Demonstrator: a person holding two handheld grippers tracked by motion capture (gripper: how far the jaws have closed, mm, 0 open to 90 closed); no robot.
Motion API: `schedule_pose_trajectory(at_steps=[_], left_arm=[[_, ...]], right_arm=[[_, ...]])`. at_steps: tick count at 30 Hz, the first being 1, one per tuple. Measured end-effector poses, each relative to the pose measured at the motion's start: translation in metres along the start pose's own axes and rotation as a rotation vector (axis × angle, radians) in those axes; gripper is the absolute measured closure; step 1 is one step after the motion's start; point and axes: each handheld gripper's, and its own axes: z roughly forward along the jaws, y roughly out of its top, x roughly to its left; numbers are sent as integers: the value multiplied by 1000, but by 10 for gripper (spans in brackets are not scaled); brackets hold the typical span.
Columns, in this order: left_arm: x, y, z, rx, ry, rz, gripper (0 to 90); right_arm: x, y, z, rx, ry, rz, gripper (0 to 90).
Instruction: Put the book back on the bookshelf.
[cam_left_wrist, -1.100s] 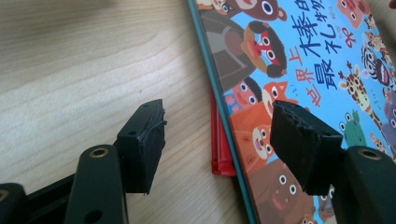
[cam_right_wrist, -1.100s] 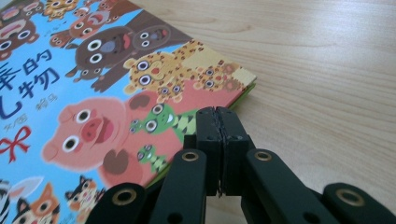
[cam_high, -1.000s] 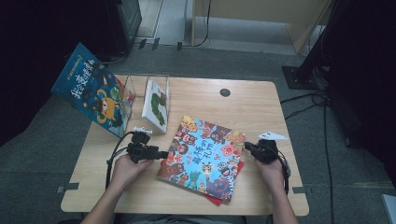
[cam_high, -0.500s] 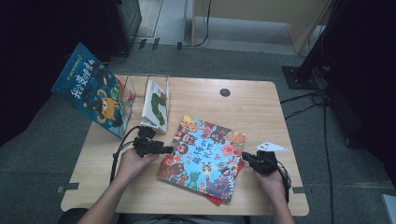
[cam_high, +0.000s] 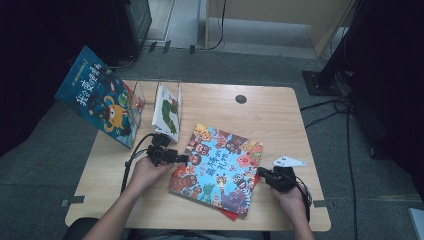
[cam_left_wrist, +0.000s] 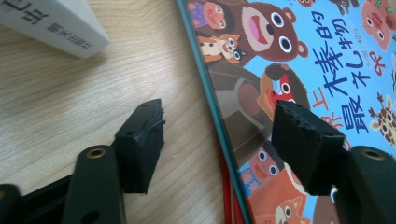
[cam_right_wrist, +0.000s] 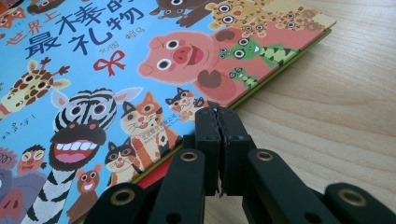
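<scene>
A colourful animal picture book lies flat in the middle of the wooden table, on top of a red book whose corner sticks out at the front. My left gripper is at the book's left edge. In the left gripper view it is open, one jaw over bare wood and the other over the cover. My right gripper is at the book's right edge. In the right gripper view it is shut, with nothing between the jaws, its tips touching the cover's edge.
A clear holder at the back left holds an upright white book, whose corner lies near my left gripper. A large blue book leans out over the table's left edge. A round cable hole is at the back.
My left gripper has moved right to the book's left edge. My right gripper has come nearer the table's front and left to the book's right edge.
</scene>
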Motion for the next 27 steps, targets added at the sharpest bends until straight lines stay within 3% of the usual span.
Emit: schedule_pose_trajectory(at_steps=[3,9,15,18,21,27], left_arm=[[-4,0,1,5,16,18,313],[-5,2,3,17,-2,22,276],[-9,6,6,46,-17,13,292],[-12,7,7,52,-3,34,285],[-12,7,8,66,-26,38,325],[-14,6,8,67,-33,26,318]], right_arm=[[0,0,0,2,4,-2,884],[1,0,1,-1,12,-9,885],[1,0,2,-3,18,-5,900],[1,0,2,-3,21,-5,900],[0,0,2,-3,22,-6,900],[1,2,4,-4,25,-8,900]])
